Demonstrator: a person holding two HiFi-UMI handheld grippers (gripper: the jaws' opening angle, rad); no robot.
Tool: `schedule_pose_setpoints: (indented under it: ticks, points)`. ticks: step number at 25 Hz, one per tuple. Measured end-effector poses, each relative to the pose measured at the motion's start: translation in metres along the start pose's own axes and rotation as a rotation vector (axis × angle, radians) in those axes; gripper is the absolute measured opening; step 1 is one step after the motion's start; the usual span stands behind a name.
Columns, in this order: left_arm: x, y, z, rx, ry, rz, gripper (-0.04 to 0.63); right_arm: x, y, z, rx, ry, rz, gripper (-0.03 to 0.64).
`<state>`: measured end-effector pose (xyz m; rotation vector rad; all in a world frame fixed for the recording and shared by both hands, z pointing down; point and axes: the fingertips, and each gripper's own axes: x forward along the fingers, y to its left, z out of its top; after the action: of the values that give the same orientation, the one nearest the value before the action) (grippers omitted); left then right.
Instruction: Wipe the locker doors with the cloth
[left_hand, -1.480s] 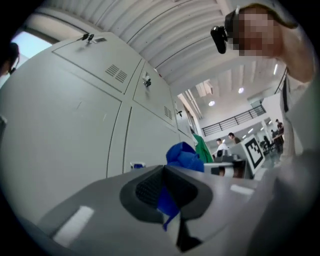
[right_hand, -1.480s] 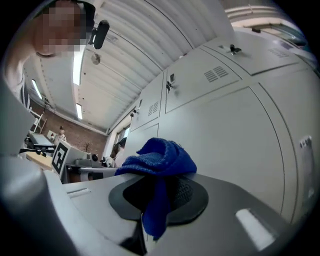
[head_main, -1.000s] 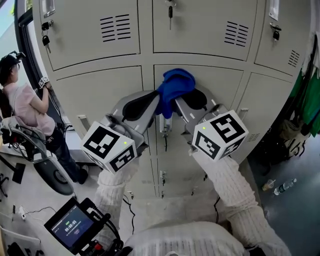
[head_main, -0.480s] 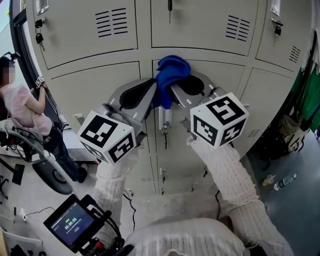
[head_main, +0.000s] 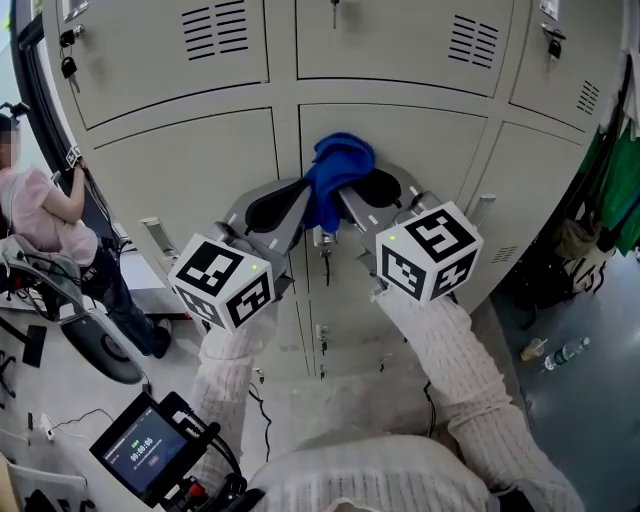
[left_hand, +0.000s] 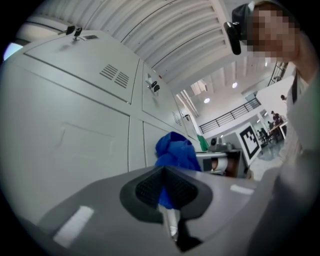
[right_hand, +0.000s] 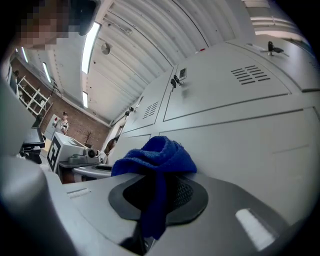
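Note:
A bunched blue cloth (head_main: 338, 172) is pressed against a grey locker door (head_main: 410, 140) in the middle row, near the seam between two doors. My left gripper (head_main: 312, 205) is shut on the cloth's left side, and my right gripper (head_main: 345, 198) is shut on its right side. In the left gripper view the blue cloth (left_hand: 173, 156) sticks out past the closed jaws against the locker door (left_hand: 70, 145). The cloth (right_hand: 155, 162) in the right gripper view drapes over the jaws, with the door (right_hand: 260, 145) just beyond.
Keys hang from locks on the upper lockers (head_main: 67, 66). A key and lock (head_main: 323, 243) sit just below the cloth. A seated person (head_main: 40, 210) is at the far left. Green clothing (head_main: 618, 190) hangs at the right. A small screen (head_main: 142, 449) is at the lower left.
Both grippers and the cloth have slid down the locker door and slightly closer to me; the cloth stays held by both.

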<state>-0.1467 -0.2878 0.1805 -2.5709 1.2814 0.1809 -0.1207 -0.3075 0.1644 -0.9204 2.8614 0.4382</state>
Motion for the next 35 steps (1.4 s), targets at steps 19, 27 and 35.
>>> schedule_pose_setpoints:
  ticks: [19,27,35]
  points:
    - [-0.027,-0.024,-0.137,-0.248,0.213,0.033,0.006,-0.032,0.013,-0.124,0.156,0.159,-0.017,0.048]
    - [-0.044,-0.035,-0.194,-0.339,0.305,0.06,0.006,-0.047,0.017,-0.176,0.222,0.233,-0.031,0.048]
    - [-0.046,-0.06,-0.244,-0.429,0.386,0.04,0.006,-0.06,0.027,-0.239,0.324,0.331,-0.06,0.048]
